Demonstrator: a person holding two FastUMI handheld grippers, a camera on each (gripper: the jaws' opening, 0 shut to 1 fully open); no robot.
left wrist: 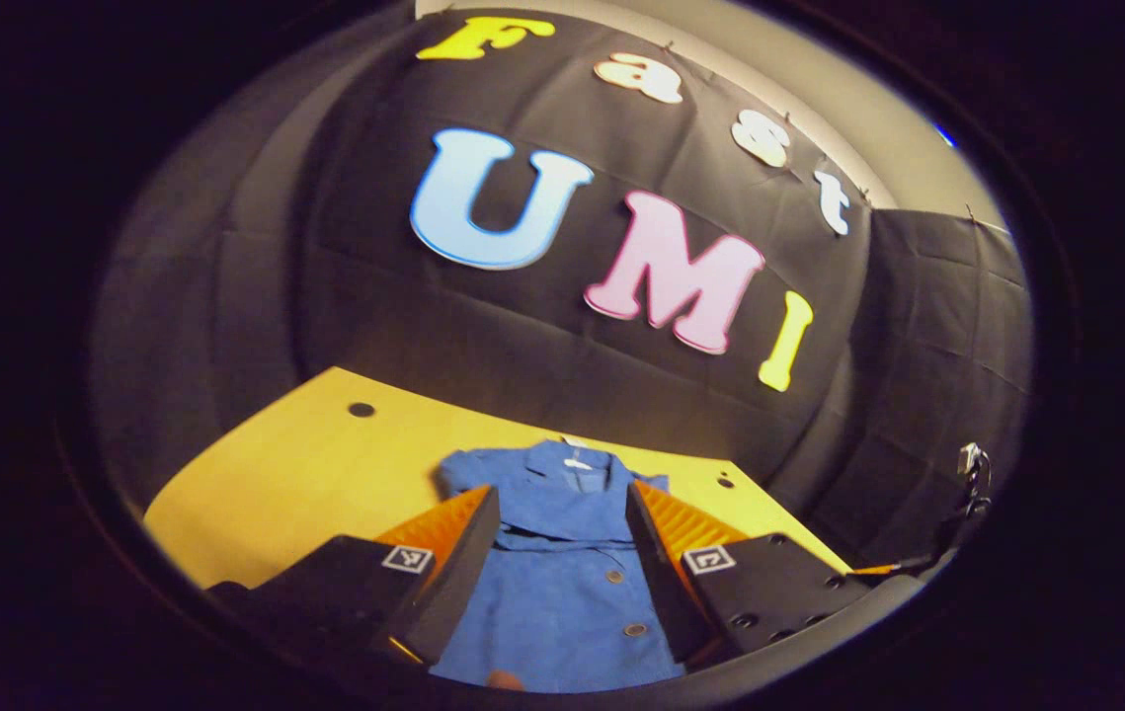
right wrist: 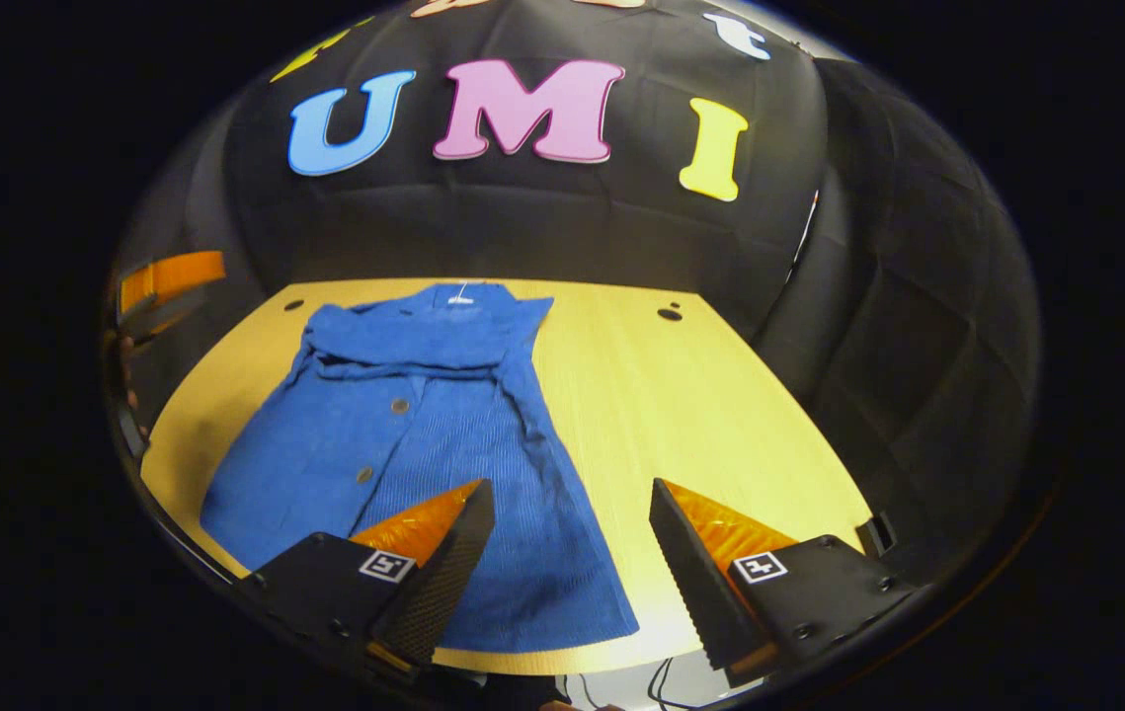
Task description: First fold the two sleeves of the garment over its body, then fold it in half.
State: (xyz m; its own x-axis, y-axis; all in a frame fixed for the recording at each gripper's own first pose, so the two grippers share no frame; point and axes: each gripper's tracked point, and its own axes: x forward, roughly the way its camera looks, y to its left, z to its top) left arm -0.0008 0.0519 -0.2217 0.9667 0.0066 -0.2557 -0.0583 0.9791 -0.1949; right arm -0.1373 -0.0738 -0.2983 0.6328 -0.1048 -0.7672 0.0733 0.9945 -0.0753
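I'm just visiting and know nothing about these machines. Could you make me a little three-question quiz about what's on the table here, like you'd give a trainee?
1. True or false: both sleeves of the blue garment already lie folded across its chest.
2. Are the right gripper and the left gripper open, or shut on the cloth?
A. Both open
B. Both shut on the cloth
C. One open, one shut
3. Fill in: the garment lies on a yellow ____.

Key:
1. True; the sleeves cross the upper body, and the fold in half is not yet done.
2. A; each pair of fingers stands apart and holds nothing.
3. table
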